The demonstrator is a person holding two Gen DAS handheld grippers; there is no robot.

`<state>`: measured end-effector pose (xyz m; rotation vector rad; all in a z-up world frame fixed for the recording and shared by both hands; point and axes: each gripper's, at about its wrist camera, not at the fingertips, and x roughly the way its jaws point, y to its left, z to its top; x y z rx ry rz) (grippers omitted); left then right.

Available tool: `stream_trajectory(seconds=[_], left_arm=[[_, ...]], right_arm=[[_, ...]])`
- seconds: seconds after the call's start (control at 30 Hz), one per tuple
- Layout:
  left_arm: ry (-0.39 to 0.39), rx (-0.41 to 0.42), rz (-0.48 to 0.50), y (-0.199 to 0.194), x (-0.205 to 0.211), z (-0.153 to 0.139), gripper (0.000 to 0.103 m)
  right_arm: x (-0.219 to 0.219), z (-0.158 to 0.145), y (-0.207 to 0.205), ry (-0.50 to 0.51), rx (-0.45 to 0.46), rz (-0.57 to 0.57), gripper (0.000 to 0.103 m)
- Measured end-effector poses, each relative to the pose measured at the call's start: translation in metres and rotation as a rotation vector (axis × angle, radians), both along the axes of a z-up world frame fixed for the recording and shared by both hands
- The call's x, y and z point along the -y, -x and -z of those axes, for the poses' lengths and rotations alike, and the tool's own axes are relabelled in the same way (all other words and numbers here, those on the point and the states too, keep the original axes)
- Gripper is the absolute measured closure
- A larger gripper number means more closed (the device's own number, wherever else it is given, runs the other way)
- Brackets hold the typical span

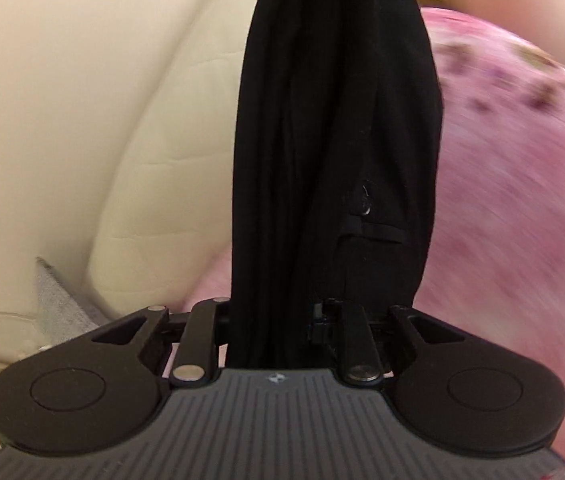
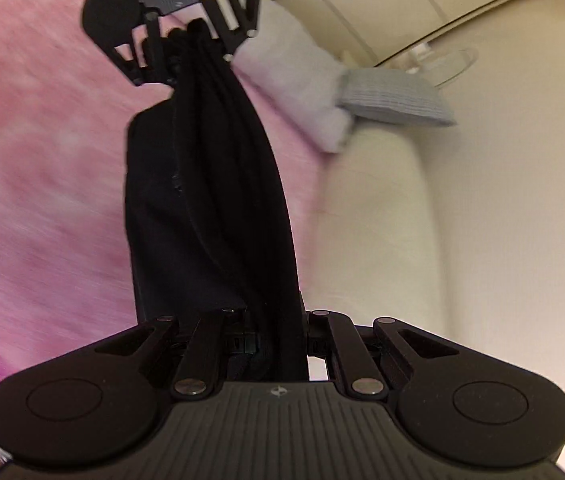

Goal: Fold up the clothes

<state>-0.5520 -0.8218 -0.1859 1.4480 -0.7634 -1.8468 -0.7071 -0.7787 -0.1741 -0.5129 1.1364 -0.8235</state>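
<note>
A black garment (image 1: 334,152), bunched into a long narrow band, stretches lengthwise in the air between the left gripper (image 2: 186,46) and the right gripper (image 2: 278,344), each with its fingers pinching one end, above a blurred pink bedspread (image 1: 514,200) beside cream cushions (image 1: 154,184).
</note>
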Motion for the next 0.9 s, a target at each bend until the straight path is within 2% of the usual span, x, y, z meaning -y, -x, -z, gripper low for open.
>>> stream_trajectory(seconds=[0.07,0.13,0.23,0.33,0.4,0.53,0.77,0.83,0.9], left_arm=[[0.024,-0.017,-0.032,0.026,0.021,0.013,0.083],[-0.004,-0.016,-0.049,0.046,0.027,0.050,0.083],[-0.071,0.005,-0.061,0.071,0.028,0.114,0.081],[-0.197,0.067,-0.022,0.081,0.007,0.174,0.077],[-0.183,0.073,-0.005,0.081,-0.011,0.197,0.079],[-0.142,0.048,-0.023,0.077,-0.026,0.202,0.083],[-0.147,0.036,-0.030,0.065,-0.043,0.197,0.085],[-0.163,0.045,-0.018,0.064,-0.047,0.198,0.084],[-0.180,0.059,-0.006,0.064,-0.050,0.200,0.076]], right_arm=[[0.032,0.010,0.026,0.042,0.010,-0.001,0.094],[0.053,0.035,0.047,0.038,0.033,0.016,0.094],[0.064,0.100,0.071,-0.030,0.031,0.049,0.094],[0.062,0.166,0.085,-0.138,0.004,0.062,0.094],[0.054,0.197,0.091,-0.198,0.000,0.066,0.093],[0.032,0.214,0.089,-0.234,0.038,0.086,0.092],[-0.001,0.198,0.066,-0.260,0.078,0.113,0.091],[-0.007,0.200,0.069,-0.281,0.072,0.117,0.091],[-0.006,0.205,0.069,-0.304,0.058,0.123,0.090]])
